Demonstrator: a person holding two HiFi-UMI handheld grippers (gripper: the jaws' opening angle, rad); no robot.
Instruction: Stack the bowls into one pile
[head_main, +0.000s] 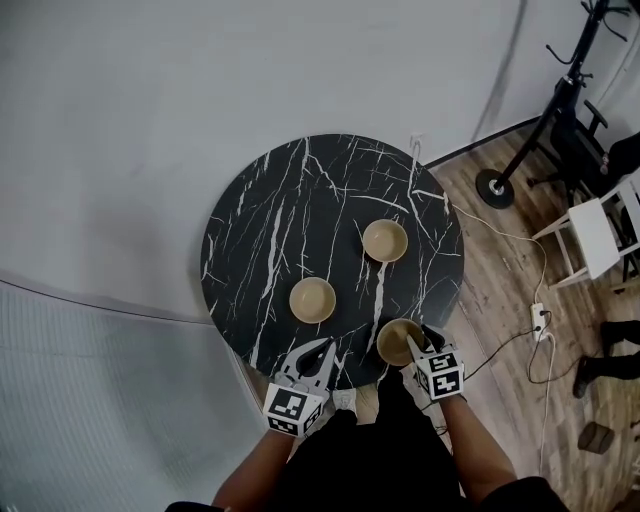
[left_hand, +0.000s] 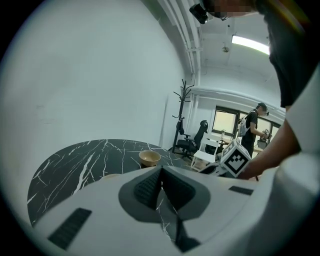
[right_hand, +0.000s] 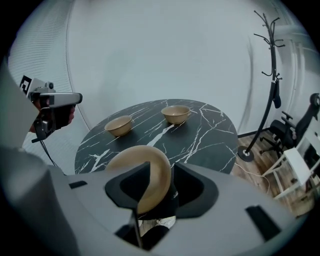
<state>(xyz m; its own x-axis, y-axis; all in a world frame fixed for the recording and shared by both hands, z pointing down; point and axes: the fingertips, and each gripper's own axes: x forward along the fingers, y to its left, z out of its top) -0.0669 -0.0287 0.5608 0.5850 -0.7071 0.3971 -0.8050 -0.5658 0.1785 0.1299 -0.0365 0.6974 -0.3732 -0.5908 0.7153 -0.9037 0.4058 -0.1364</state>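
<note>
1. Work surface: a round black marble-pattern table (head_main: 300, 200) with white veining. Three tan bowls stand on it, each apart from the others and none stacked.

2. Bowl positions:
- The far bowl (head_main: 385, 240) sits right of the table's centre.
- The middle bowl (head_main: 312, 299) sits nearer and to the left.
- The near bowl (head_main: 397, 340) sits at the near right edge.

3. My right claw (head_main: 420, 342) is at the near bowl.
- Its jaws stand spread wide, with the bowl's near wall and rim between them.
- A clear gap shows at the right jaw, so the bowl is not clamped.
- I cannot tell whether the left jaw touches the inner wall.

4. My left claw (head_main: 322, 352) is over the near edge of the table, left of the near bowl and just short of the middle bowl.
- Its jaws are fully together, with nothing between them.

5. Markings: each claw's marker cube (head_main: 293, 410) carries black-and-white square code patterns.

6. Surroundings: a white chair (head_main: 600, 235) and a power strip (head_main: 539, 318) are on the wooden floor to the right.
</note>
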